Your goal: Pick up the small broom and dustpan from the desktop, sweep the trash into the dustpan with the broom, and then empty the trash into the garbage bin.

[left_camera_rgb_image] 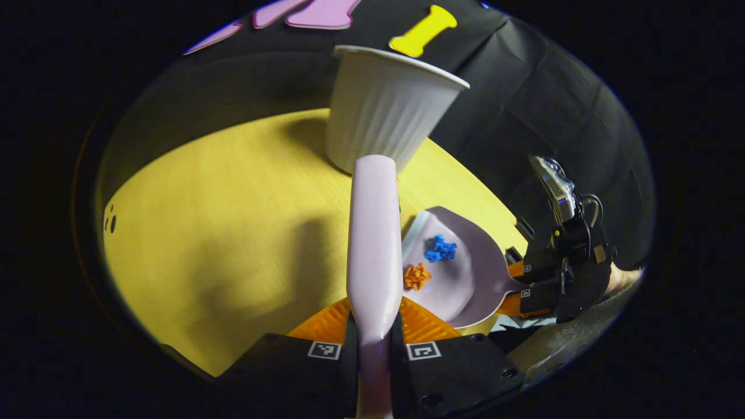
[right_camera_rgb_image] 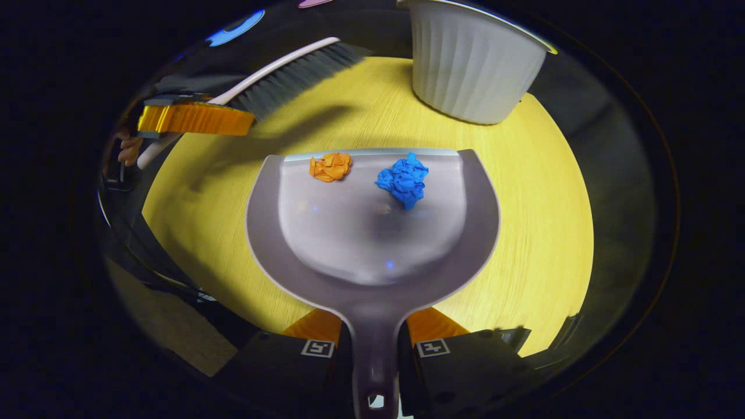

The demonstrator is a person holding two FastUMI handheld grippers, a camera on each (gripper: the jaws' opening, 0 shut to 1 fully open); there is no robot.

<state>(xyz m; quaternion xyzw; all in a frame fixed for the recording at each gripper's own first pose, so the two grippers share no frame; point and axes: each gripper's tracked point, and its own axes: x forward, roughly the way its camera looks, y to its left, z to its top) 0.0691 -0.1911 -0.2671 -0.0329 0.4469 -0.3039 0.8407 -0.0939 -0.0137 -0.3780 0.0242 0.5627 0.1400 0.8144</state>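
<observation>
Now both scraps, crumpled orange paper (right_camera_rgb_image: pixel 330 166) and blue (right_camera_rgb_image: pixel 404 179), sit near the grey plastic dustpan's (right_camera_rgb_image: pixel 372 233) far lip. Right tongs (right_camera_rgb_image: pixel 372 343) clamp its handle, left tongs (left_camera_rgb_image: pixel 375 337) the pale-handled broom (left_camera_rgb_image: pixel 372 233). Keep the pan level while carrying it to the white ribbed bin (right_camera_rgb_image: pixel 471 64) at the yellow counter's (right_camera_rgb_image: pixel 541 203) far edge.

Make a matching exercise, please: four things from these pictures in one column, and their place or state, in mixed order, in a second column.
Things:
1. broom
2. dustpan
3. blue paper ball
4. white bin

Places or states:
A. standing upright at the far edge of the yellow table
B. held by its handle in the right gripper
C. lying in the pan beside the orange paper ball
D. held in the left gripper, bristles off the table

Pairs: 1-D, 2-B, 3-C, 4-A
</observation>
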